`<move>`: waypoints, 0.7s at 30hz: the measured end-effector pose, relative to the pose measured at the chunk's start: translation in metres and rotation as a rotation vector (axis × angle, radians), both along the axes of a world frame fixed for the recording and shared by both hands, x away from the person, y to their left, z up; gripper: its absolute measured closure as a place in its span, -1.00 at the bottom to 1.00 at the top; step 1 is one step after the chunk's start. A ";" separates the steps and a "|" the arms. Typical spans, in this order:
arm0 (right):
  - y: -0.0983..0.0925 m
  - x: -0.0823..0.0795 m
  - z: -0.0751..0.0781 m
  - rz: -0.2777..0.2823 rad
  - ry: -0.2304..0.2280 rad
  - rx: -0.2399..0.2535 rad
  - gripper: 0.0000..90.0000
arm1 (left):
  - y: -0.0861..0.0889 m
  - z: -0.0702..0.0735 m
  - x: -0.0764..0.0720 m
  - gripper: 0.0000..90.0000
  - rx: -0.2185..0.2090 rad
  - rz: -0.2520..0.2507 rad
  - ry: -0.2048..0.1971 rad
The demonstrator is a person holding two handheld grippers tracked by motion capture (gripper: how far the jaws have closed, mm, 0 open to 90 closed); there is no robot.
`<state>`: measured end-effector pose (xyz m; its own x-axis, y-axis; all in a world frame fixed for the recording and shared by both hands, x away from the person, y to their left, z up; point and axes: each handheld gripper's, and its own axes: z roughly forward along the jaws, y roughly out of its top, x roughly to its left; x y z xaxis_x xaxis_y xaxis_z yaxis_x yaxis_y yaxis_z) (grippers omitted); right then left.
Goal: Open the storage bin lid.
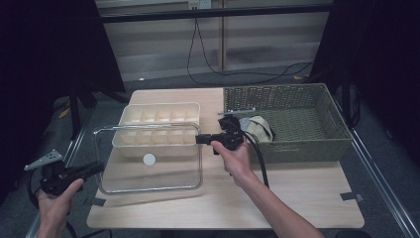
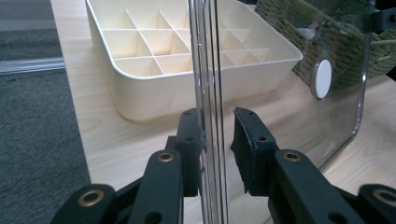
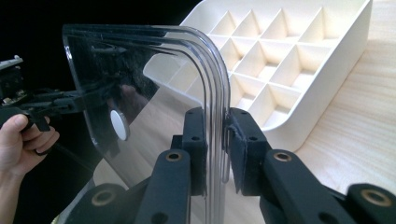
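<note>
Clear lid [image 1: 148, 173] with a white round knob, held over the cream divider tray [image 1: 158, 126].
Left claw [image 1: 96, 168] and right claw [image 1: 200, 139] each pinch its rim; tray compartments empty; the basket [image 1: 297, 144] beside the tray holds a pale object.

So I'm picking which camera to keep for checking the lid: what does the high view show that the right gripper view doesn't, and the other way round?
High view alone: the woven basket with something pale inside, the whole table, and the clear lid's full outline beside the cream divided tray.

Right gripper view alone: the right gripper close up, its jaws pinching the lid's rim near a rounded corner.

Both: the lid with its white round knob, the tray, and the left gripper gripping the lid's opposite edge.
</note>
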<state>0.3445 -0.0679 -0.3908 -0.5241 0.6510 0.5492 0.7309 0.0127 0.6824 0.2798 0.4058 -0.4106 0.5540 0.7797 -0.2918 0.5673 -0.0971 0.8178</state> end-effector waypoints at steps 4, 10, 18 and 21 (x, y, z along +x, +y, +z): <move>0.000 -0.006 -0.002 0.010 0.006 0.005 0.74 | 0.002 -0.002 -0.005 0.62 -0.011 0.001 0.003; -0.001 -0.013 -0.002 0.008 0.003 -0.006 0.74 | 0.000 -0.007 -0.008 0.62 -0.010 -0.006 0.017; 0.001 -0.018 -0.010 0.024 0.017 -0.011 0.74 | 0.004 -0.015 -0.011 0.63 -0.019 -0.006 0.041; 0.002 -0.021 -0.015 0.030 0.031 -0.012 0.74 | 0.008 -0.018 -0.014 0.64 -0.040 -0.008 0.040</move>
<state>0.3233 -0.0658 -0.4061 -0.5266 0.6419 0.5574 0.7505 0.0431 0.6595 0.2657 0.4138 -0.4286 0.5470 0.7626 -0.3452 0.5993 -0.0689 0.7976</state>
